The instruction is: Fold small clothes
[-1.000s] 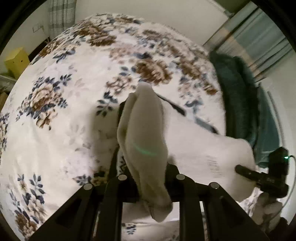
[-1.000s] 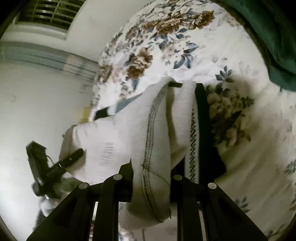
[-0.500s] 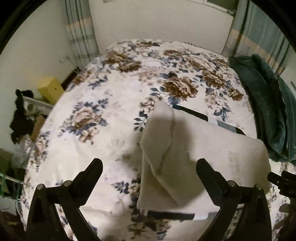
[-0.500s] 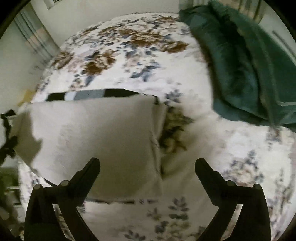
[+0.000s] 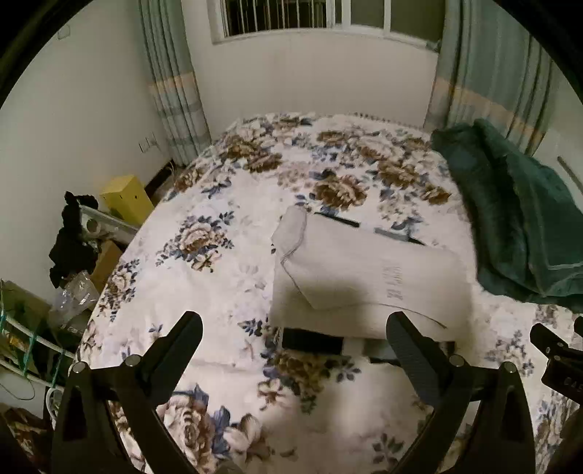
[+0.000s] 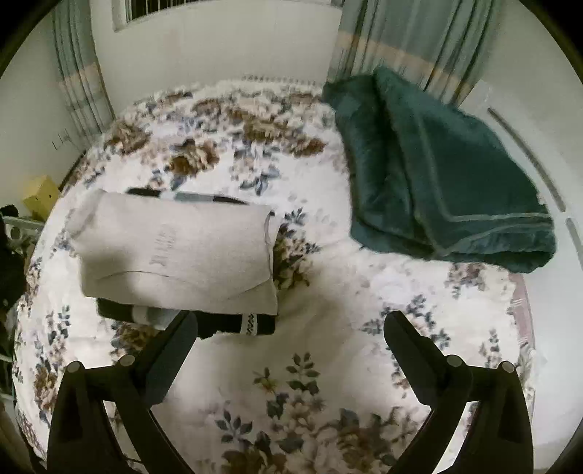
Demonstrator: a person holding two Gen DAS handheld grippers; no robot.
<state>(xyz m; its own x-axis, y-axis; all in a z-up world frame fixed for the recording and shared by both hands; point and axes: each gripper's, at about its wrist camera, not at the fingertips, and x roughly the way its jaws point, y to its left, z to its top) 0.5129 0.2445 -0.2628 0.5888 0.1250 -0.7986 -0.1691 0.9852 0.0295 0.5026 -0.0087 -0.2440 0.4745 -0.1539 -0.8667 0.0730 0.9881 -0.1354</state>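
The left tongs [image 5: 293,330] stand wide apart and hold nothing, and the right tongs [image 6: 290,328] likewise gape wide and empty. Both hover above the bed [image 5: 226,277], clear of the cloth.

The folded cream garment [image 5: 364,284] lies on the bedspread just beyond the left tongs; in the right wrist view the same garment [image 6: 175,255] sits ahead and to the left of the right tongs. Faint grey lettering on it is too blurred to read. A dark striped cloth [image 6: 222,322] peeks out from under its near and far edges; most of it is hidden, so its shape cannot be told. In the left view a black part at the right edge is cut off and hard to identify.

The bed carries a white floral bedspread in brown and blue. A folded dark green blanket [image 6: 437,182] lies on it, well apart from the garment.

Only the left view shows the barred window [image 5: 309,18] plainly and the clutter beside the bed: a yellow box [image 5: 125,197] and dark clothing [image 5: 71,240] on a rack. Striped curtains [image 5: 175,84] hang at both sides.
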